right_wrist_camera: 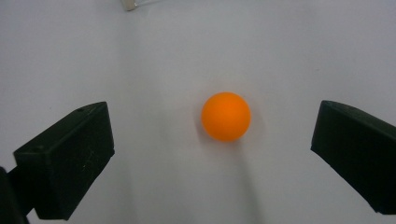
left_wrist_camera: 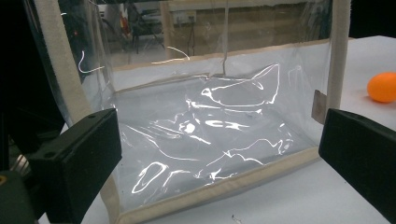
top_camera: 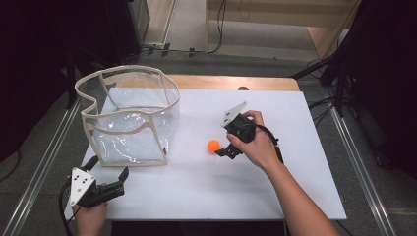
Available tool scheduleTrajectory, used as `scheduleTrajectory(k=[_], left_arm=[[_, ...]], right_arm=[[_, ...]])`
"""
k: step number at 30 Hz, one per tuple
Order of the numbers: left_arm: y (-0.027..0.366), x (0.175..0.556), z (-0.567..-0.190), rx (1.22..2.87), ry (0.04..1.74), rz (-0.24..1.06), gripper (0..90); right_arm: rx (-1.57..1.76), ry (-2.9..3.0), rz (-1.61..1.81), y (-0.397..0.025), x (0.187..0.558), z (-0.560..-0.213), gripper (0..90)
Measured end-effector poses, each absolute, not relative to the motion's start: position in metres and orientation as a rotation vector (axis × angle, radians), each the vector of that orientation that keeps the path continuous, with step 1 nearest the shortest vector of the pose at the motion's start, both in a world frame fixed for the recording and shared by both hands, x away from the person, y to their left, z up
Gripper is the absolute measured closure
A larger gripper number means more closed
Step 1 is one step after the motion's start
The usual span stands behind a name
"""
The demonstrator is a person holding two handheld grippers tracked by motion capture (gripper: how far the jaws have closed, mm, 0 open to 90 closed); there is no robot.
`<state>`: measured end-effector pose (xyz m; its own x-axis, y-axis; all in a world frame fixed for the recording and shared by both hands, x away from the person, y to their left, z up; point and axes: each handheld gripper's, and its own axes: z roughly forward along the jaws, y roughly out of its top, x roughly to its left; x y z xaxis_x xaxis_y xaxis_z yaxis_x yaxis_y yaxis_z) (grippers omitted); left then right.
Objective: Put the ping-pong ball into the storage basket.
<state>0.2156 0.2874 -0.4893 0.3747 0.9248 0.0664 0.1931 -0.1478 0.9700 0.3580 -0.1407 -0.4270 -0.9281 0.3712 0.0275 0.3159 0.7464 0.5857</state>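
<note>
Orange ball (top_camera: 213, 145) on white tabletop (top_camera: 275, 187), mid-table, just at 9 o'clock of right gripper (top_camera: 222, 152), jaws spread, empty. Left gripper (top_camera: 107, 172) spread too, at 7 o'clock of clear plastic bag (top_camera: 129, 123). Grey floor (top_camera: 44, 147) around table.

No legible text, label, brand, number or sign is found on the round orange ball (right_wrist_camera: 226, 116), the clear plastic bag with beige trim (top_camera: 129, 118) beside it, or the white tabletop (top_camera: 275, 187).
</note>
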Motion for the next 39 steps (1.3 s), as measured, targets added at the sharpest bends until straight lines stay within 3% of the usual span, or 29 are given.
scheduleTrajectory(k=[39], left_arm=[[0.287, 0.215, -0.489, 1.614, 1.01, 0.89, 0.0]], right_arm=[[0.546, 2.981, 0.747, -0.115, 0.375, -0.446, 0.0]])
